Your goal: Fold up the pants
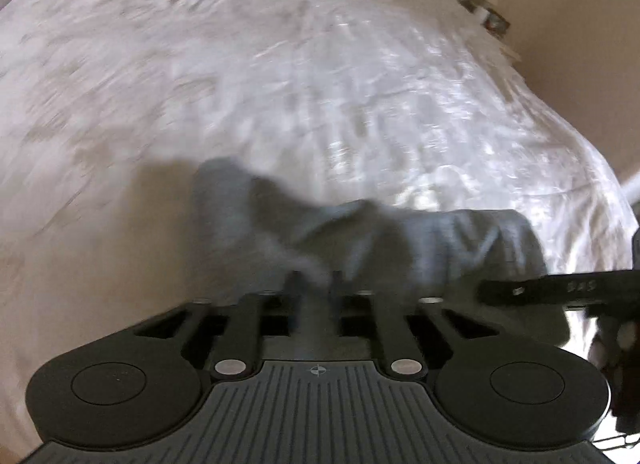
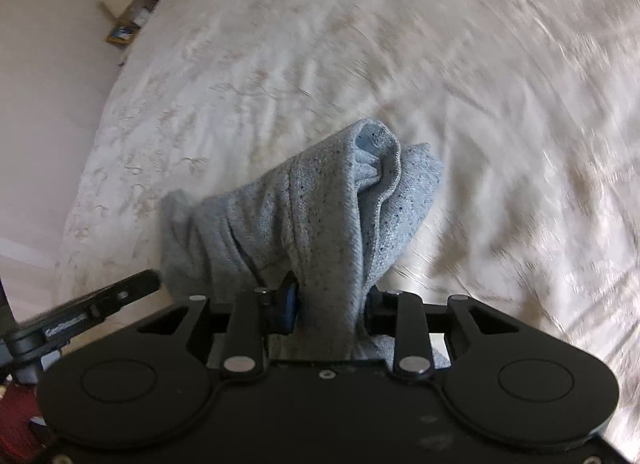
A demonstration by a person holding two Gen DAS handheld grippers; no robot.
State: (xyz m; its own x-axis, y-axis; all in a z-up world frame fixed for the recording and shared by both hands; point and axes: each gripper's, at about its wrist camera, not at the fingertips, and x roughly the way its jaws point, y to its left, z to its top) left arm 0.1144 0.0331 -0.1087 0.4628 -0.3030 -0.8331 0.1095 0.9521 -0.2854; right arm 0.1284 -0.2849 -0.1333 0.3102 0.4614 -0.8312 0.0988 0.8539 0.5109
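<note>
The grey-blue speckled knit pants (image 2: 320, 216) hang bunched above a white, glossy, patterned bedspread (image 2: 460, 64), lifted at two places. In the right wrist view the fabric rises from the gripper toward twelve o'clock, a rolled hem or cuff opening showing at the top of the bundle, with a further fold trailing off toward nine o'clock. In the left wrist view the same garment (image 1: 360, 236) is blurred; it spreads from the gripper toward three o'clock as a slack, creased band, darker in shadow.

The right gripper (image 2: 330, 306), black with blue pads, is clenched on a thick gathering of the pants: cloth fills the gap between the fingers and spills back over the gripper body at six o'clock. The left gripper (image 1: 316, 284), black with a ribbed grey body, has its fingers close together with pants fabric gathered between them; the blur prevents a finer reading, yet the cloth is lifted from that point, so it is grasping the pants.

Each view catches the other gripper's black finger at its edge, at three o'clock in the left view and at eight o'clock in the right.

Beyond the bedspread, pale floor lies at nine o'clock in the right view, with an open cardboard box (image 2: 128, 20) of small items at eleven o'clock.
</note>
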